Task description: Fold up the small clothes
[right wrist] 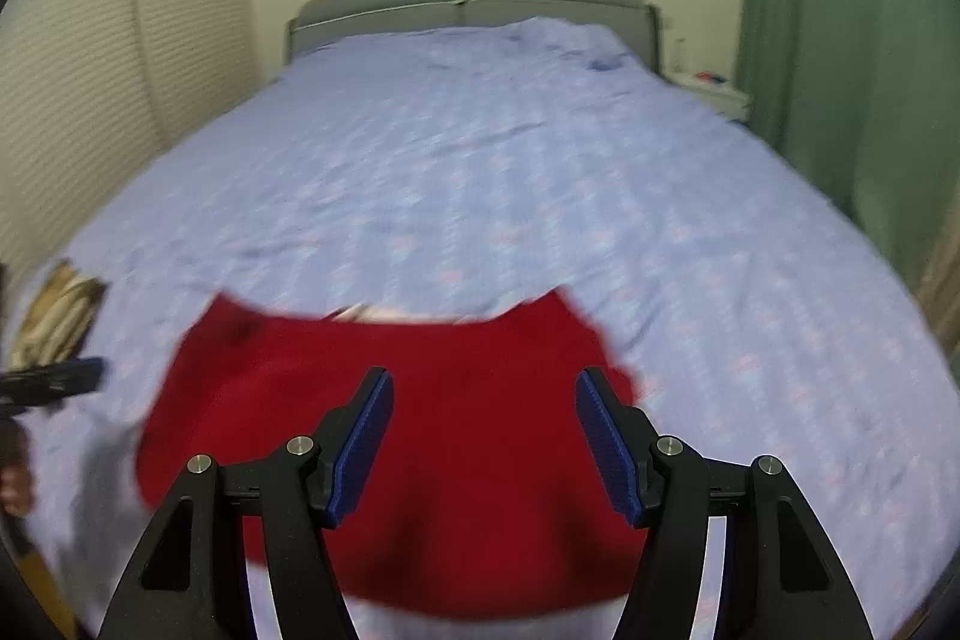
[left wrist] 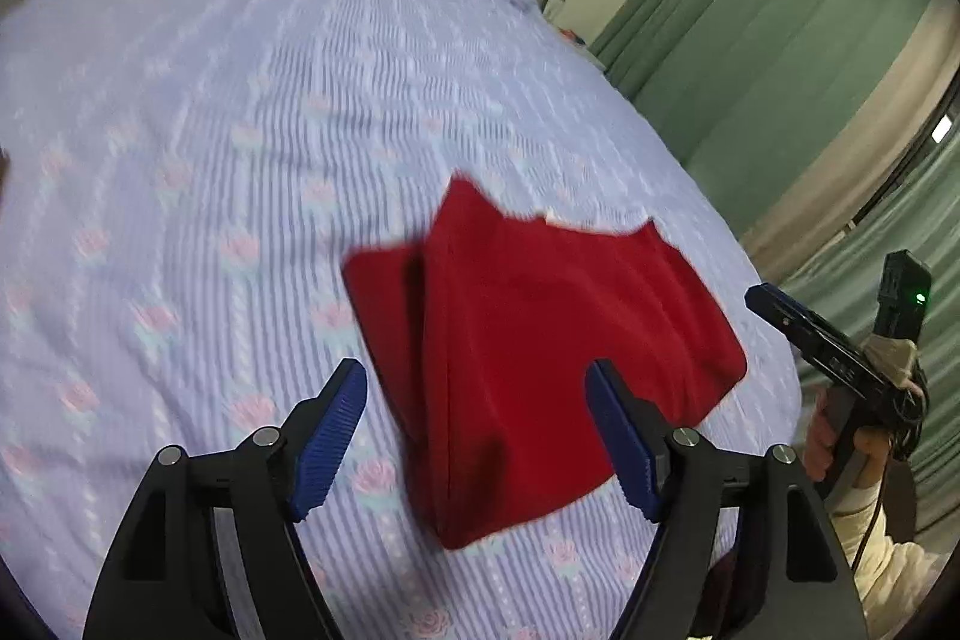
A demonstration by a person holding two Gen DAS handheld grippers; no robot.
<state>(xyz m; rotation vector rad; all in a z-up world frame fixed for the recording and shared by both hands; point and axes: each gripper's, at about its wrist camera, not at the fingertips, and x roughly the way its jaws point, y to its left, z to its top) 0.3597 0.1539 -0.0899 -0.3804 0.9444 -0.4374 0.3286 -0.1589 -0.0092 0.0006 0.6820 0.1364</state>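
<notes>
A small red garment (left wrist: 540, 316) lies folded on the lilac striped bedspread (left wrist: 240, 100), its left part doubled over in a lengthwise fold. My left gripper (left wrist: 474, 376) hovers over the garment's near left edge, open, with nothing between its blue pads. In the right wrist view the same red garment (right wrist: 288, 400) spreads below my right gripper (right wrist: 483, 382), which is open and apart from the cloth. The right gripper (left wrist: 780, 307) also shows at the right of the left wrist view, held in a person's hand (left wrist: 840, 448). The left gripper's tip (right wrist: 78, 376) appears at the left edge.
The bed (right wrist: 480, 160) runs back to a grey headboard (right wrist: 468, 4). Green curtains (left wrist: 780, 70) hang along the right side, with a white nightstand (right wrist: 714, 91) beside them. A brown patterned item (right wrist: 54, 316) lies on the bed's left edge.
</notes>
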